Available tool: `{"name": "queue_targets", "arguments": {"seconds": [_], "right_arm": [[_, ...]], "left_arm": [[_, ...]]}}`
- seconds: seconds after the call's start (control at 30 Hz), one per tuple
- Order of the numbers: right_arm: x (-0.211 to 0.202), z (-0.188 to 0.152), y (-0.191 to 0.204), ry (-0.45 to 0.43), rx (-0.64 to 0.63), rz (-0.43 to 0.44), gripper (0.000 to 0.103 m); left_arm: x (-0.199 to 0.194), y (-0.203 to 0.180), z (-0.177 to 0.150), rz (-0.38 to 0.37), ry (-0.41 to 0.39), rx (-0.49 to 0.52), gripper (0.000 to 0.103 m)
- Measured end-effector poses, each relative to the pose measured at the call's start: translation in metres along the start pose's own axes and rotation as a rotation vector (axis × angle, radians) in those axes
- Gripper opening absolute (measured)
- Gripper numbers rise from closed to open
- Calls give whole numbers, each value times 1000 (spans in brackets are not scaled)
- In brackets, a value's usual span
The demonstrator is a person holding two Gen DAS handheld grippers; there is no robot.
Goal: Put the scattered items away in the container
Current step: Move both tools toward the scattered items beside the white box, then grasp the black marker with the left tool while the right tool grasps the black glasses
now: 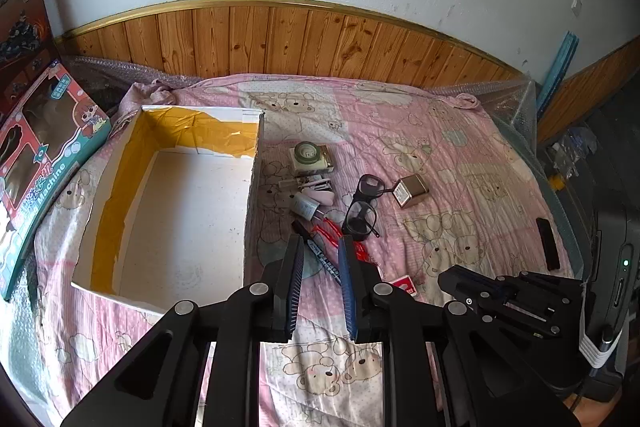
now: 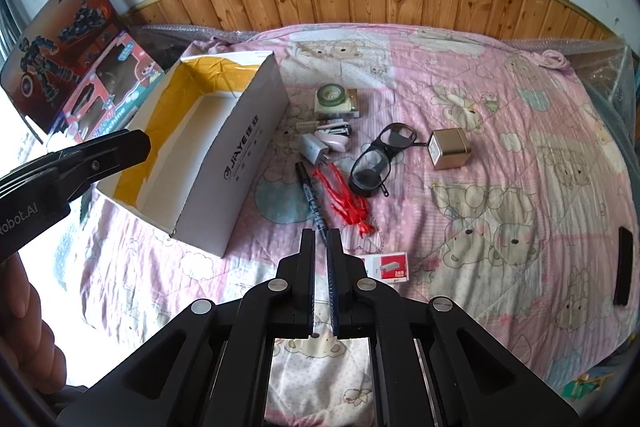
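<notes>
Pens are long and thin, and the black marker pen (image 2: 311, 195) on the pink bear blanket (image 2: 500, 131) is the thing to watch now. It lies almost straight ahead of the right gripper (image 2: 321, 235), with its near end just past the tips and its far end pointing away toward the pile of little things. The right gripper's two fingers are close together with only a thin gap, and nothing is between them. The left gripper (image 1: 320, 241) hangs over the same pen from its side, fingers wider apart and empty too. I think the right one is nearer to the pen's end. Since the pen runs along the way the fingers point, the hand may need to turn so the fingers close across it. The white box (image 2: 224, 131) sits open just to the left, with nothing inside yet.
</notes>
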State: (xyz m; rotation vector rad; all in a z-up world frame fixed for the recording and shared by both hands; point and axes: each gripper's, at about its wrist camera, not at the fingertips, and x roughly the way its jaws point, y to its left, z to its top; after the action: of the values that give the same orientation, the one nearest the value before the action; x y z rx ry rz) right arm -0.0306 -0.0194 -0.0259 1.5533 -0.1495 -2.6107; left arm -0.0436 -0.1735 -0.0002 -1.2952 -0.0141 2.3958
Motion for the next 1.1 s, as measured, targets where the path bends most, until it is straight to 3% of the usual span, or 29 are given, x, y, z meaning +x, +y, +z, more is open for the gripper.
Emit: {"name": "queue_targets", "arguments": {"seconds": [0.1,0.17,0.2,0.37,0.53,0.97,1.1], "right_arm": [[8,2,-4,5,12,1,11],[17,4,-11,16,37,15,32],[21,4,-15,22,52,24,35],[47,5,-34,81,121,67,37],[75,13,-56,130,191,99,40],[166,42,-109,258,357,164,42],[187,57,-120,260,392,172,44]], "left_arm": [[9,0,2,14,16,9,19],[16,-2,4,24,34,12,25],[20,-1,4,30,43,12,27],[40,2,7,49,83,-7,47],[65,3,12,56,129,-21,59],[172,21,-9,38,337,-141,60],[185,8,-2,54,309,-105,71]]}}
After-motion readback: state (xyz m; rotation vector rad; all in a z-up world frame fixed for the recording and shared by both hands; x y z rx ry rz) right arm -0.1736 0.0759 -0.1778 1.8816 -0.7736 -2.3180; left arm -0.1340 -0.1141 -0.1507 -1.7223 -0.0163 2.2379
